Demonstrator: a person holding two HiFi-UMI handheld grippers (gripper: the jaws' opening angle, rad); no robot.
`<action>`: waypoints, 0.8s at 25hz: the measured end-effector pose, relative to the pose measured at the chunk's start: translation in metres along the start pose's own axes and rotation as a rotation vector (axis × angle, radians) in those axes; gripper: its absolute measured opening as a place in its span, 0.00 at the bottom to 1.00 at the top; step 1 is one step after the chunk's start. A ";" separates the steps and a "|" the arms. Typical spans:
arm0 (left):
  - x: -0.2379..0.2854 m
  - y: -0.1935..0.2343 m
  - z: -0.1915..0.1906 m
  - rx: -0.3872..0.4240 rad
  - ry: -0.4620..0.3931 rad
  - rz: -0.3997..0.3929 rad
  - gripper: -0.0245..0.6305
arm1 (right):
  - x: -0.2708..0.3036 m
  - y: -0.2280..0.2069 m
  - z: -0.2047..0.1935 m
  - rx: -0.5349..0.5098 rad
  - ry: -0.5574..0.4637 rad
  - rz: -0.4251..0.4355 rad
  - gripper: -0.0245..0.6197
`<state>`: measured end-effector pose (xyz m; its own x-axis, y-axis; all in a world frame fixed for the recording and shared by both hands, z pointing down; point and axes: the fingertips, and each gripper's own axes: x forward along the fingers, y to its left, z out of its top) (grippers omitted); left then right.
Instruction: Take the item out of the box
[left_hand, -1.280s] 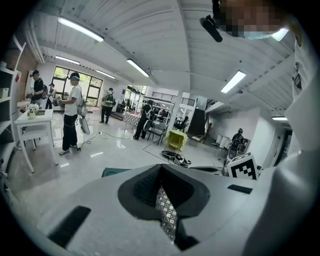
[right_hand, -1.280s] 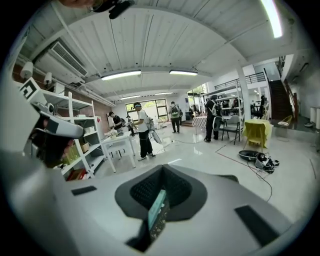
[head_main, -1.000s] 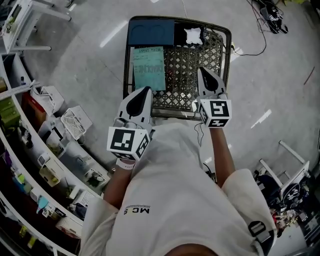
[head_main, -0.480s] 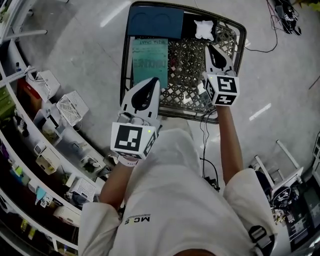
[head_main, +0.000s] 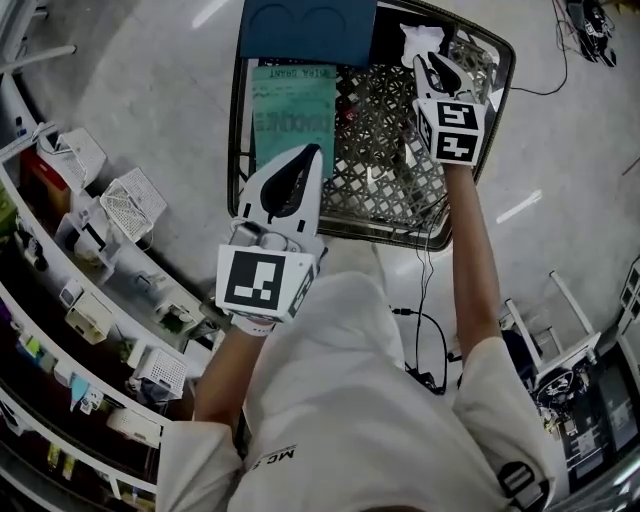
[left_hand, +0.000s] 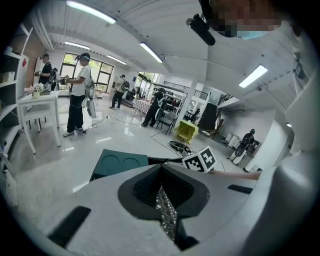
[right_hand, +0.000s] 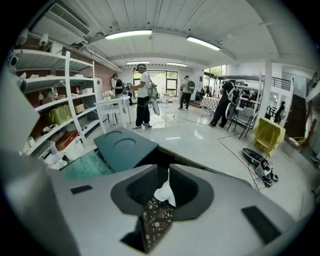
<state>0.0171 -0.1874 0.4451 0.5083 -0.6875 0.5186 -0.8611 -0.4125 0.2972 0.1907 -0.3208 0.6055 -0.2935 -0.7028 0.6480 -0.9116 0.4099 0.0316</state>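
The right gripper (head_main: 426, 60) reaches deep into the wire-mesh box (head_main: 236, 150). Its jaws are spread and have just been opening. The white crumpled item (head_main: 420, 38) lies in the far right corner, straight ahead of the tips and showing in the gap between them (right_hand: 165, 192); no pad presses on it. The box's right rim runs close beside this gripper, so there is little room on that side. To its left is open mesh floor. A dark blue tray (head_main: 305, 28) covers the far left corner ahead of the left gripper (head_main: 303, 155), with a teal sheet (head_main: 293, 115) lying just past its tips. The left gripper's tips are pressed together on nothing, and it hangs over the box's near left part, close to the left rim. Shelving (head_main: 90, 260) crowds the floor further left.
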 end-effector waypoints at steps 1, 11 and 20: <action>0.003 0.002 -0.003 -0.004 0.003 0.000 0.07 | 0.007 -0.004 -0.004 -0.007 0.016 -0.003 0.18; 0.034 0.018 -0.025 -0.027 0.026 0.000 0.07 | 0.071 -0.021 -0.049 -0.061 0.206 -0.007 0.22; 0.037 0.020 -0.025 -0.016 0.034 -0.008 0.07 | 0.078 -0.023 -0.057 -0.100 0.272 -0.022 0.09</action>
<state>0.0189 -0.2062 0.4898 0.5149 -0.6635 0.5428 -0.8571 -0.4079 0.3145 0.2052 -0.3520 0.6991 -0.1737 -0.5357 0.8264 -0.8801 0.4610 0.1138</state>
